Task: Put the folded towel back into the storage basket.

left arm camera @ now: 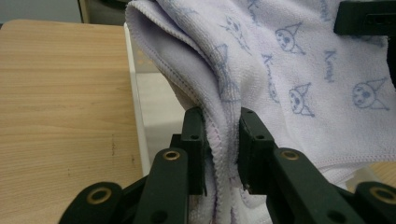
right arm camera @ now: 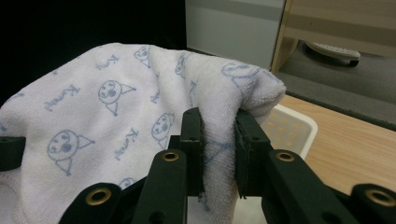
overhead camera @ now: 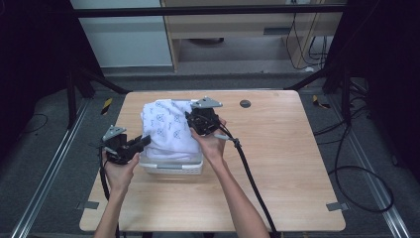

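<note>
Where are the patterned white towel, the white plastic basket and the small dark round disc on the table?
Patterned white towel (overhead camera: 166,130): high view, middle of the cloth.
White plastic basket (overhead camera: 173,167): high view, near wall.
Small dark round disc (overhead camera: 244,103): high view, its centre, on the wooden table.

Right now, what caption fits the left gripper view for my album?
Left gripper pinching a cartoon-print towel beside a white basket.

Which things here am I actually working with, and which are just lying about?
In the job:
towel, clamped in the jaws of both
left gripper
right gripper
white basket under the towel

Lying about:
dark round disc on the table
cables on the floor
</note>
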`<state>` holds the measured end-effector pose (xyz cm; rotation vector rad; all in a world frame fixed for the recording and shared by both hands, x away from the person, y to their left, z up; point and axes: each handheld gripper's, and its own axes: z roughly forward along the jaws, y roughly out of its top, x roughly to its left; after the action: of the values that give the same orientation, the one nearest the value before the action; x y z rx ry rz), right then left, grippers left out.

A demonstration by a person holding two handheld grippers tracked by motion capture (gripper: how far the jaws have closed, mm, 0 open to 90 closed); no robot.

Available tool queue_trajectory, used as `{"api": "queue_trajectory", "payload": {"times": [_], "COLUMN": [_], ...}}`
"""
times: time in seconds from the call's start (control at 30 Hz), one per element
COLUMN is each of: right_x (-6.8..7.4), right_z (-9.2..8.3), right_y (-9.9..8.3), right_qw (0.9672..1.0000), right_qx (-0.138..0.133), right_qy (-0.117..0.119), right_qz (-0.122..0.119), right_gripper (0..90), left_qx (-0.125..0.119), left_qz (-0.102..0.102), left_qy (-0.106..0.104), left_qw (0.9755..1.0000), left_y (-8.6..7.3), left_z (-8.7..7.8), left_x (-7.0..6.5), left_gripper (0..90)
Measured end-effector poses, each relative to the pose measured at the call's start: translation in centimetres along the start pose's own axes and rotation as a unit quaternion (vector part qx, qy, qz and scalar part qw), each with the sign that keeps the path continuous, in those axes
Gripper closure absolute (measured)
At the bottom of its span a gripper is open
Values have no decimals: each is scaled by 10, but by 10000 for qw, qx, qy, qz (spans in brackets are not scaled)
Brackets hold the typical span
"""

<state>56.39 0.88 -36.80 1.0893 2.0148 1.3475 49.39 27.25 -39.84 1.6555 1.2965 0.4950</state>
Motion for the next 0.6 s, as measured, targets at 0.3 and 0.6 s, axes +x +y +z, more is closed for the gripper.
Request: {"api": "queue_trajectory", "payload": {"times": [0.3,0.6], "right_x": [-2,-6], "right_z": [9,18], "right_y": [-12,-25], "right_qw": [9999,9995], "right_qx": [131,273], "right_qy": [-51,-77], "right_qz": [75,107], "right_gripper": [760,758], "left_qx": [181,353], "left_qz": [53,104], "left_qy": [79,163], "left_qw": [9998,9992], "left_y": [-5,-10], "left_z": [10,18], "left_x": [2,3], "left_gripper": [739,739]}}
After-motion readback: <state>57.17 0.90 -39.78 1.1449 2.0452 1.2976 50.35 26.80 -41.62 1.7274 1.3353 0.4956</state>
